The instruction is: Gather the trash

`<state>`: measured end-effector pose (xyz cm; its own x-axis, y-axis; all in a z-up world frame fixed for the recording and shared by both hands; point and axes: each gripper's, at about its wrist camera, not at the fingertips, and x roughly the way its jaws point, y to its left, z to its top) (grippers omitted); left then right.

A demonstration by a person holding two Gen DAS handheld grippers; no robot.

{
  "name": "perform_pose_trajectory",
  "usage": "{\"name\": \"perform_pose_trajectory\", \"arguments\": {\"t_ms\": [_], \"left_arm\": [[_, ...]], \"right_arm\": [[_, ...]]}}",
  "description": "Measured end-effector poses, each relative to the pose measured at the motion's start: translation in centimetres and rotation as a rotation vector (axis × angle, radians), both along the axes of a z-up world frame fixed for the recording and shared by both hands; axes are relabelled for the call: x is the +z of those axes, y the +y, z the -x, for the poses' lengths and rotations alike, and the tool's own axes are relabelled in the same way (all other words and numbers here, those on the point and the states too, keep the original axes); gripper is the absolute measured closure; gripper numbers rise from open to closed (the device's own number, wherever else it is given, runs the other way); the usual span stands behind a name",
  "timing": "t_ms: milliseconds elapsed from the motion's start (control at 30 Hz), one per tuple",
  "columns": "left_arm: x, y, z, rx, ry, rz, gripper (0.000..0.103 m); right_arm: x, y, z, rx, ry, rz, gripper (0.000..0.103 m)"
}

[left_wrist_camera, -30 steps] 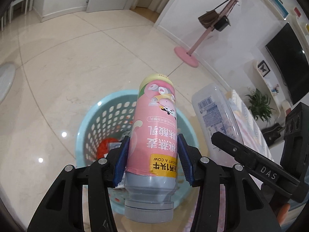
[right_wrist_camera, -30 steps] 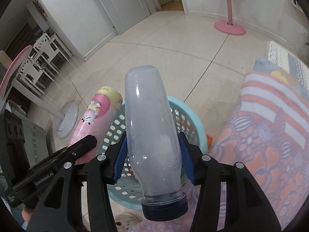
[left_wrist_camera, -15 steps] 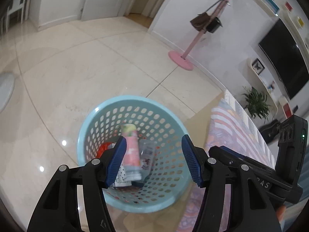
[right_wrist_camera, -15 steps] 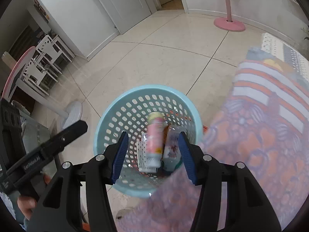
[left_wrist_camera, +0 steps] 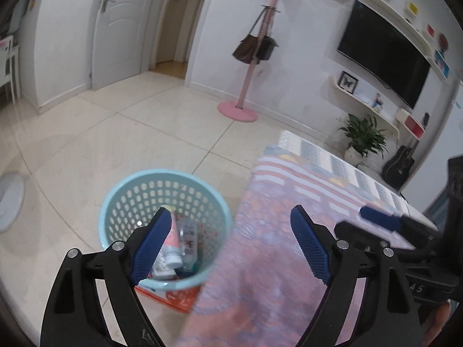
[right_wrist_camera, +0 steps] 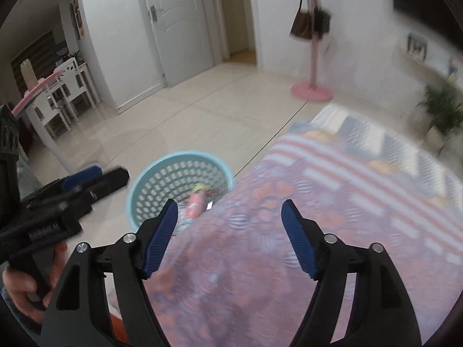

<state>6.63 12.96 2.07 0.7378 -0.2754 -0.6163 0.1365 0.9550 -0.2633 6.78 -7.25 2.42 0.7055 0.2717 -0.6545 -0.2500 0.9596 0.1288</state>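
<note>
A light blue perforated basket (left_wrist_camera: pixel 124 199) stands on the tiled floor beside the table; it also shows in the right wrist view (right_wrist_camera: pixel 162 170). Inside lie a pink bottle (left_wrist_camera: pixel 172 241) and a clear bottle (left_wrist_camera: pixel 189 238); the pink bottle also shows in the right wrist view (right_wrist_camera: pixel 196 204). My left gripper (left_wrist_camera: pixel 228 245) is wide open and empty, above the basket's right rim and the table edge. My right gripper (right_wrist_camera: pixel 227 238) is wide open and empty over the patterned cloth.
A table with a pink and striped patterned cloth (left_wrist_camera: pixel 303 202) fills the right side. A pink coat stand (left_wrist_camera: pixel 246 86) with bags stands by the far wall. A plant (left_wrist_camera: pixel 361 138), a TV (left_wrist_camera: pixel 382 49) and white chairs (right_wrist_camera: pixel 66 92) line the room's edges.
A second ago each gripper held a bottle over the basket. Both opened, the bottles fell in, and both grippers have since risen and pulled back over the table.
</note>
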Motion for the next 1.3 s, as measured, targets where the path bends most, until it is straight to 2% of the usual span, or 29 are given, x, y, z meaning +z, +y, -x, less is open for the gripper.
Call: {"name": "perform_pose_trajectory", "arguments": {"t_ms": [133,267,367,500,567,700,1300], "left_arm": [[-0.1,-2.7,3.0,0.006,-0.040,-0.033,0.020],[-0.3,-4.7,5.0,0.046,-0.121,-0.085,0.018],[-0.3,-5.8,6.0,0.087,-0.195,-0.113,0.013],[-0.5,-7.2,6.4,0.113,-0.256,-0.187,0.011],[-0.6,-7.5,6.1,0.123,-0.250,-0.196,0.010],[-0.8,-7.8,5.9,0.133,-0.234,-0.183,0.010],[-0.5,-8.2,6.2,0.138,-0.254,-0.202,0.009]], "right_arm": [[1.3,-1.6,4.2,-0.126,-0.149,0.063,0.029],[1.6,-3.5,6.8,-0.223,-0.253,0.125,0.029],[1.3,-5.7,7.9,-0.267,-0.263,0.058,0.029],[0.5,-7.6,8.2,-0.328,-0.262,0.055,0.029],[0.2,-8.5,8.3,-0.326,-0.256,0.011,0.029],[-0.3,-8.6,8.7,-0.304,-0.254,-0.007,0.029],[-0.9,-8.2,9.9,-0.276,-0.275,-0.027,0.029]]}}
